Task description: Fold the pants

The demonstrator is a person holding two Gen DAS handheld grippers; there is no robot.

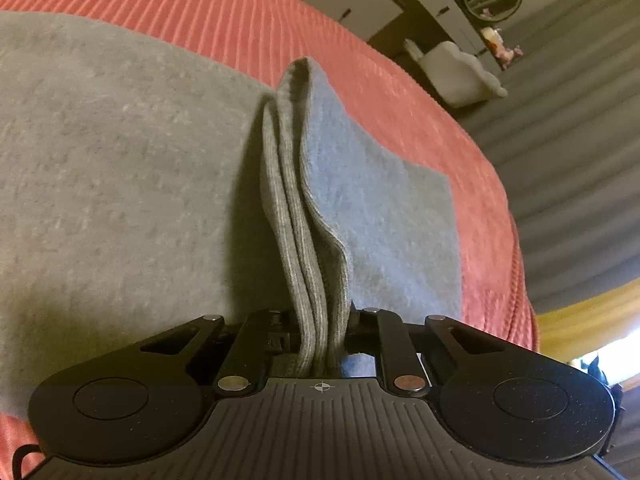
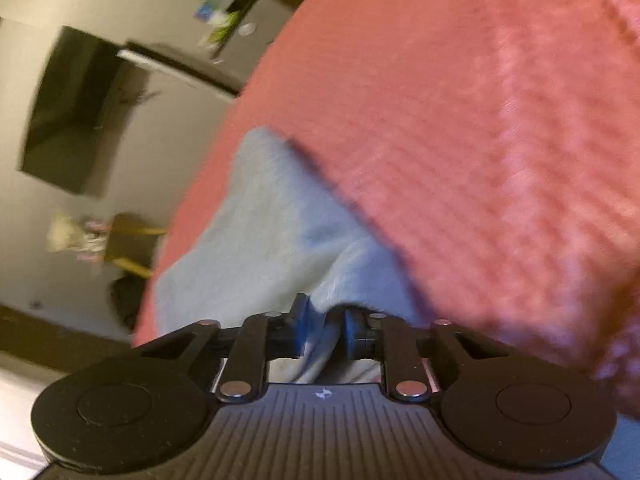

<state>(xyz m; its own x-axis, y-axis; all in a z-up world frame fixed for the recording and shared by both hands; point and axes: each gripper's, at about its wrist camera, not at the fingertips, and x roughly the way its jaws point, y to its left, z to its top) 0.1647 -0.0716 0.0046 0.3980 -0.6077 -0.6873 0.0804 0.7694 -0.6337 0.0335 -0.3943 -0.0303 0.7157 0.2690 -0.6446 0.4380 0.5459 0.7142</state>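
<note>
Grey pants point(image 1: 120, 152) spread flat on the red bed cover point(image 1: 248, 16), ribbed edge pinched upright in left gripper point(image 1: 320, 336), jaws clamped narrow. Opposite edge nipped by right gripper point(image 2: 326, 330) likewise: probably gripped at both points for lifting over into a fold.

ahead of your left gripper point(image 1: 320, 332) a raised fold of grey pants point(image 1: 304, 184) stands in the way; open red bedspread point(image 1: 224, 12) lies beyond it. to its right the bed edge drops toward grey floor point(image 1: 568, 136) and a pale chair point(image 1: 456, 74), well apart.
</note>
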